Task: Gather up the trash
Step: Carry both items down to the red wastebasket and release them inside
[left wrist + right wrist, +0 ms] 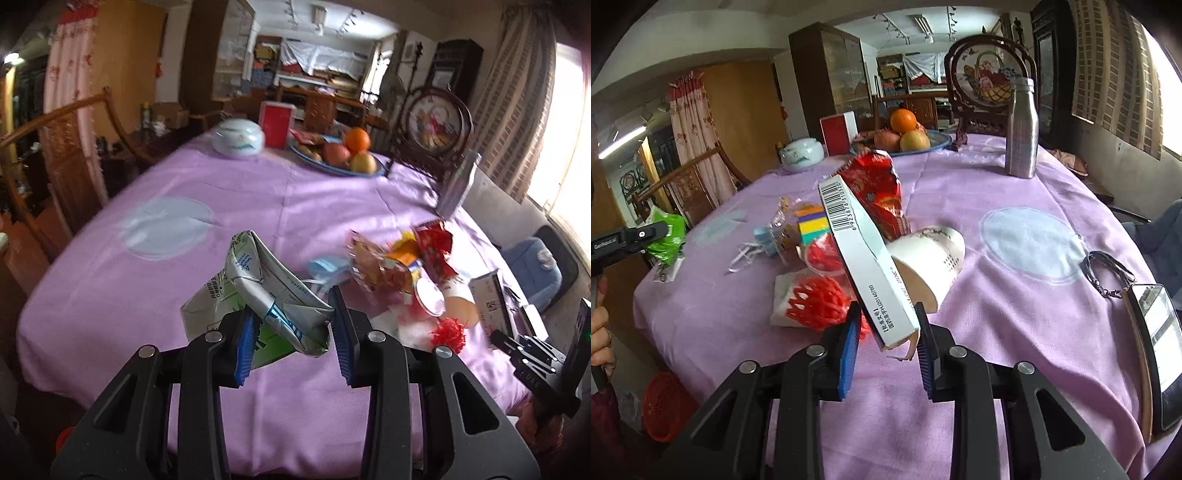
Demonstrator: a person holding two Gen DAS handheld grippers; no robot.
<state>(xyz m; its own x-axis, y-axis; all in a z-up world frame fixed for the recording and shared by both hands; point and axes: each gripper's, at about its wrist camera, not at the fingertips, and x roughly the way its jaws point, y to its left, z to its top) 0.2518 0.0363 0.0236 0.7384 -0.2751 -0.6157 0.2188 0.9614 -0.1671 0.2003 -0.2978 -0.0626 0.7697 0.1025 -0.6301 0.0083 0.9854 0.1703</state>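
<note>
A crumpled white-and-green carton (258,295) is clamped in the left gripper (295,332), a flat white box (864,266) in the right gripper (886,339), above the lilac-clothed worktop (997,295); wrappers are heaped near its front edge.

A pink-clothed table (960,206) is bearing a steel bottle (1021,129); a fruit plate (938,142) is sitting left of the bottle, a paper cup (929,258) is lying nearer the camera.

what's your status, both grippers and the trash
Left gripper shut on crushed carton. Right gripper shut on flat box. Wrappers and cup left on table. Nothing blocking.
</note>
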